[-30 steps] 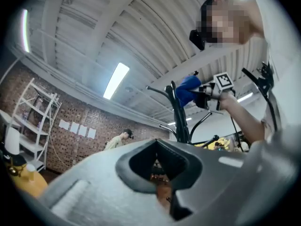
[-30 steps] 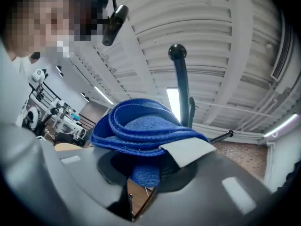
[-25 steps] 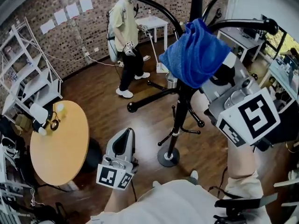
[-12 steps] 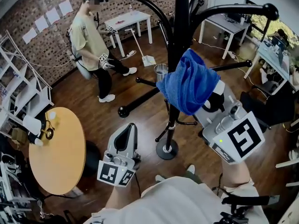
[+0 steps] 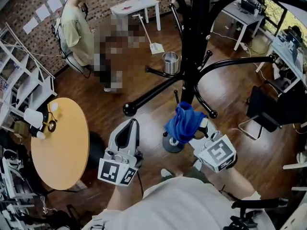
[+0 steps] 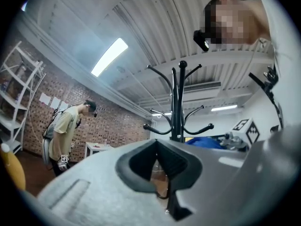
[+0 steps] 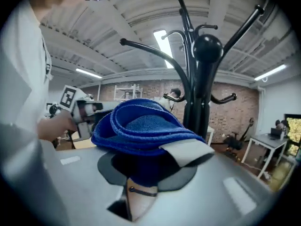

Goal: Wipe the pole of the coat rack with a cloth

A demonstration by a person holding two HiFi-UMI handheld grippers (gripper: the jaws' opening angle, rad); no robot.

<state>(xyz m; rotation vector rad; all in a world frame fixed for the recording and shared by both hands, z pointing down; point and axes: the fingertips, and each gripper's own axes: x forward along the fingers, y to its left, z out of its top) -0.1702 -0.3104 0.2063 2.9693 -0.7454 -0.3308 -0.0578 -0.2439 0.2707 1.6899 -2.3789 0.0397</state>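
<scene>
The black coat rack pole [image 5: 197, 37] rises from its round base [image 5: 169, 146] in the middle of the head view. My right gripper [image 5: 195, 131] is shut on a bunched blue cloth [image 5: 183, 122], held low on the pole just above the base. In the right gripper view the blue cloth [image 7: 141, 128] fills the jaws, with the pole [image 7: 201, 98] right behind it. My left gripper [image 5: 130, 127] hangs left of the base, jaws together and holding nothing. The left gripper view shows the rack [image 6: 178, 102] and the cloth [image 6: 207, 141] beyond my left gripper [image 6: 157, 160].
A round wooden table [image 5: 62, 143] stands at the left, with white shelves [image 5: 24, 87] behind it. A person [image 5: 76, 30] stands at the back left near a white table [image 5: 136, 6]. A metal bin [image 5: 170, 61] sits behind the rack. A black chair [image 5: 271, 109] stands at the right.
My right gripper has slid the blue cloth down the pole, from the upper hooks to just above the base. The left gripper has stayed where it was.
</scene>
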